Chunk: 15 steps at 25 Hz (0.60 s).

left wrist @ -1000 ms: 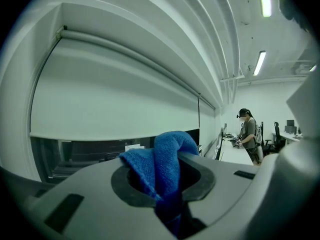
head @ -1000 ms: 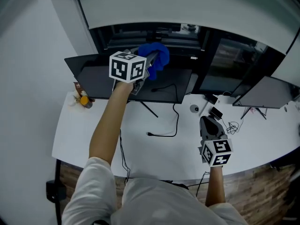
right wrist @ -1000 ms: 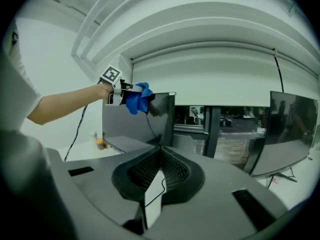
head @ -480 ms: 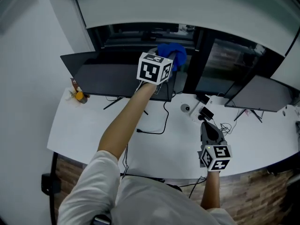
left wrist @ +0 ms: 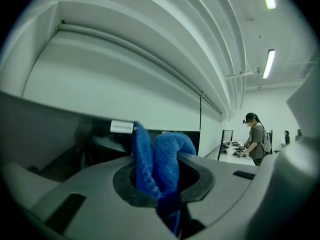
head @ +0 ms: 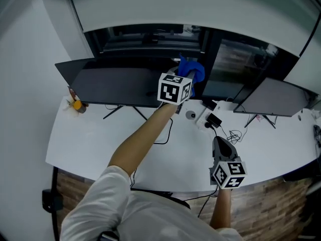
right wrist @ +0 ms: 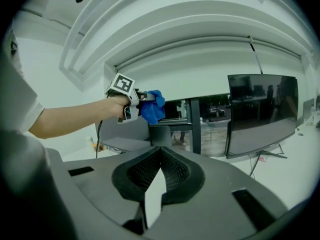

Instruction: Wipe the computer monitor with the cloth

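Note:
A blue cloth [head: 192,70] is bunched between the jaws of my left gripper [head: 184,77], which is shut on it. The gripper is raised at the upper right corner of the dark left monitor [head: 113,84]. In the left gripper view the cloth [left wrist: 164,156] fills the gap of the left gripper [left wrist: 160,179], with a dark panel and a white label [left wrist: 122,127] behind. My right gripper [head: 219,141] hangs low over the white desk [head: 95,139], shut and holding nothing. The right gripper view shows the right gripper [right wrist: 159,174], the cloth [right wrist: 152,107] and a second monitor [right wrist: 261,113].
A second monitor [head: 275,98] stands at the right of the desk. Between the monitors lie small white devices [head: 210,118] and cables [head: 233,133]. A small orange object [head: 76,105] sits at the desk's left end. A person [left wrist: 256,140] stands far off at another desk.
My left gripper has carried the cloth rightwards along the top of the left monitor, from its middle to its right corner. The right gripper has stayed low over the desk.

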Available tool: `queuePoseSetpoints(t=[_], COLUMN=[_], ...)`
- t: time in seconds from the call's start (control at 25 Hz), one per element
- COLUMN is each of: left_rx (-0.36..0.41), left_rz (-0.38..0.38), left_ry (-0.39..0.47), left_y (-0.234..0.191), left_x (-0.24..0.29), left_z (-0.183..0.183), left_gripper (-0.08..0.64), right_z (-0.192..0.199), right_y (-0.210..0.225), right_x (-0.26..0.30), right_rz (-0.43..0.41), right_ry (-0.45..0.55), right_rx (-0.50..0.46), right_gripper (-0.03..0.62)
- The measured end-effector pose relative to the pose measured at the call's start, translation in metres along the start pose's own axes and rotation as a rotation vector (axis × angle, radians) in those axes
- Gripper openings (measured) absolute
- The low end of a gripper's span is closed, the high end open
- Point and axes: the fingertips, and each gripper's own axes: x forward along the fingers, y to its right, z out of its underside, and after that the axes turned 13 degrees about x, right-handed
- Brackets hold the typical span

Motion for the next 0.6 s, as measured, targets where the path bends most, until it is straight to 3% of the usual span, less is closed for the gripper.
queuePoseSetpoints(t=[0.24, 0.44, 0.6], left_rx=[-0.122, -0.199, -0.202], left_rz=[-0.095, -0.099, -0.098], left_ry=[0.016, -0.002, -0.039], left_y=[-0.004, -0.001, 0.001], left_x=[0.003, 0.002, -0.001], left_z=[0.046, 0.084, 0.118], left_gripper=[0.072, 0.074, 0.072], right_z=[0.021, 0.040, 0.052], right_y=[0.016, 0.029, 0.030], right_x=[-0.004, 0.001, 0.009], right_rz=[0.034, 0.052, 0.048], right_ry=[-0.028, -0.060, -0.083], right_rx=[0.035, 0.054, 0.053], right_gripper=[0.014, 0.014, 0.014])
